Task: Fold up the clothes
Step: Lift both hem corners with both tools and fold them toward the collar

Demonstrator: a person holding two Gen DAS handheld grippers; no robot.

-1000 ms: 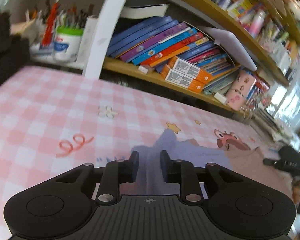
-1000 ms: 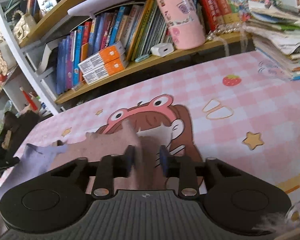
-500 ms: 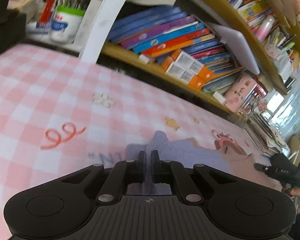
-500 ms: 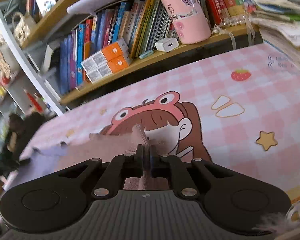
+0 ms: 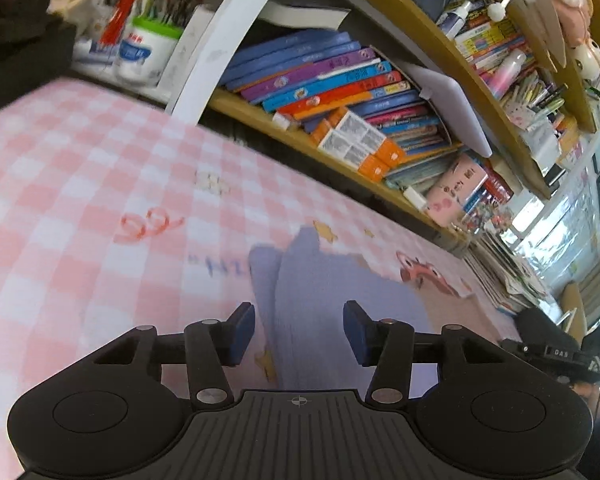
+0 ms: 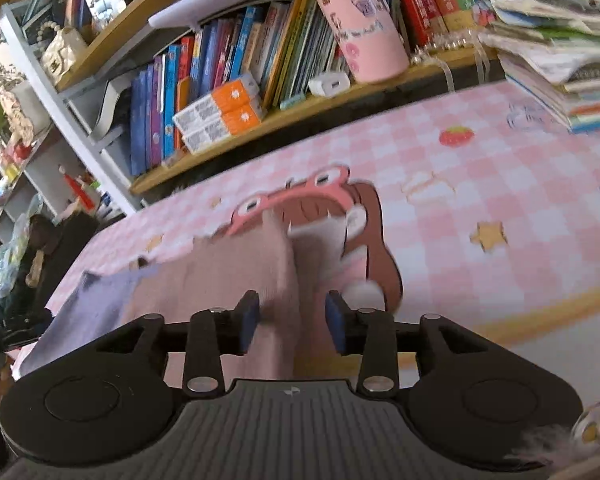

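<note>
A small garment with a lavender part [image 5: 332,292] and a dusty pink part [image 6: 236,276] lies on the pink checked mat [image 5: 80,184]. My left gripper [image 5: 299,334] is open, its blue pads either side of the lavender cloth without pinching it. My right gripper [image 6: 292,322] is open around a raised fold of the pink cloth [image 6: 280,264]. The lavender part also shows at the left of the right wrist view [image 6: 96,300]. The right gripper appears at the far right of the left wrist view [image 5: 556,350].
A wooden bookshelf with leaning books [image 5: 340,92] and orange boxes [image 6: 220,114] runs behind the mat. A pink cup [image 6: 360,28] stands on the shelf. A pen pot [image 5: 148,48] is at far left, stacked papers [image 6: 560,64] at far right.
Both grippers were shut on the cloth half a second ago and have now opened, letting it go. The cloth has dropped back onto the mat, partly folded.
</note>
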